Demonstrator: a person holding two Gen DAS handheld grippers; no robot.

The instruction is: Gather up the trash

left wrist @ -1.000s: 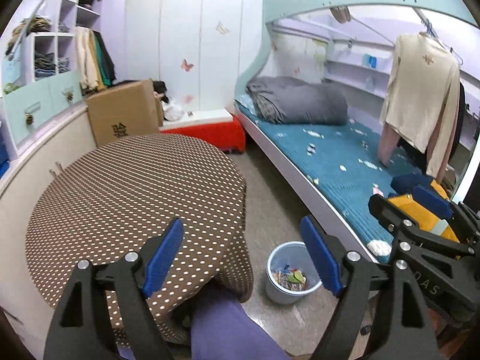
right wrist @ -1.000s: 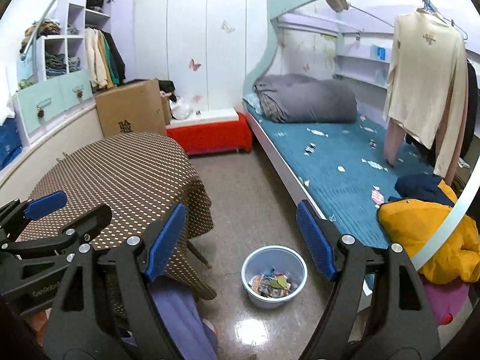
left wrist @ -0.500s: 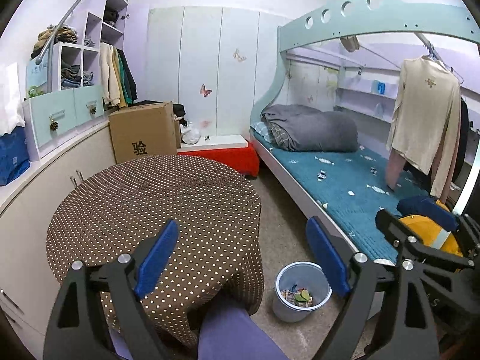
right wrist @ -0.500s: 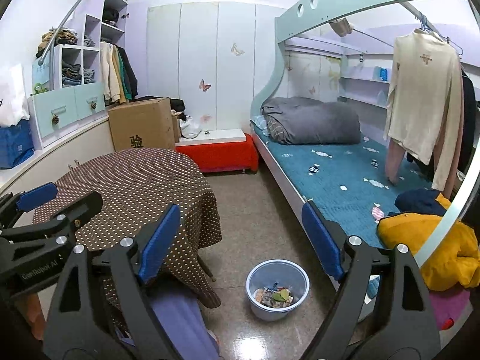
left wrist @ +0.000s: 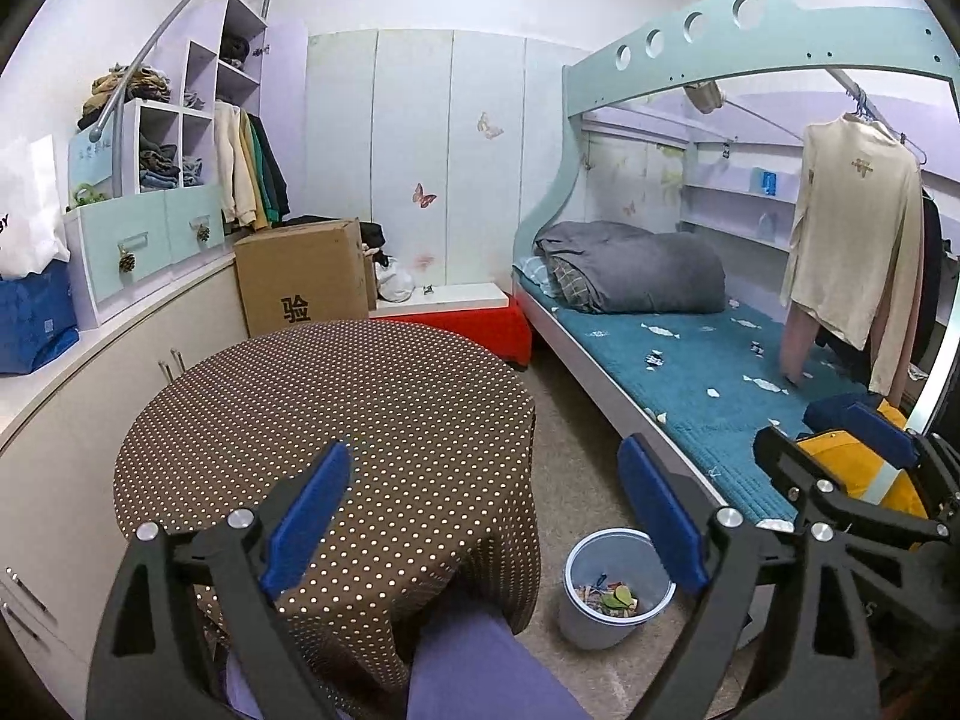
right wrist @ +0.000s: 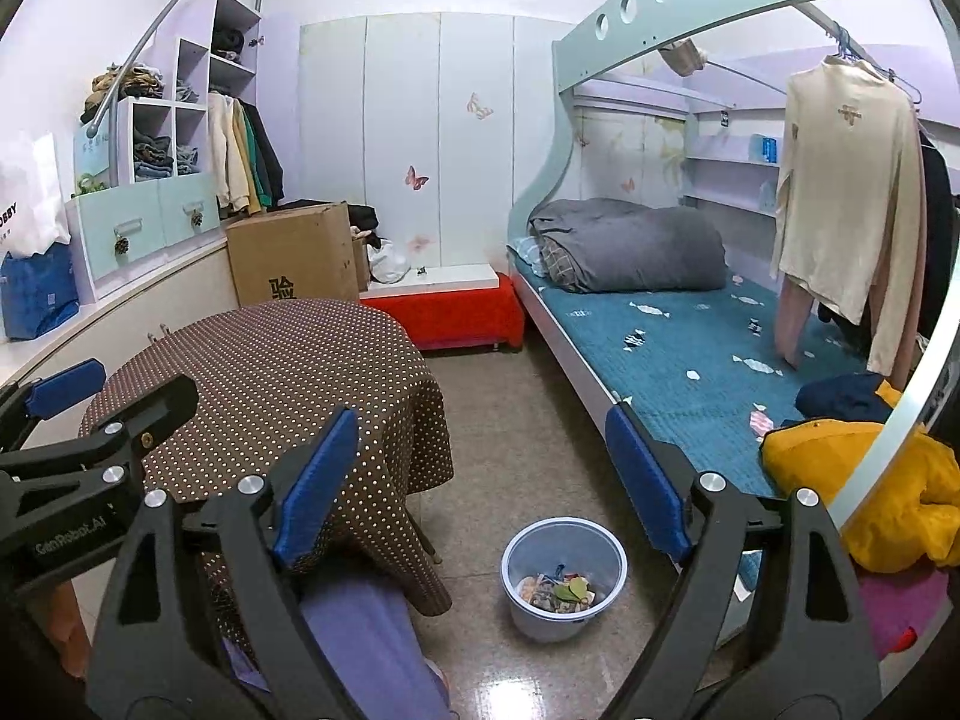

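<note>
While both grippers tilt downward, left fingers (left wrist: 306, 510) widen; right fingers (right wrist: 315, 480) gape, empty.

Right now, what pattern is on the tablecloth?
Brown with small white dots; the tablecloth shows best in the left wrist view.

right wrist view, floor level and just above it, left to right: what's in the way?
Polka-dot table → waste bin → bed → yellow jacket.
</note>
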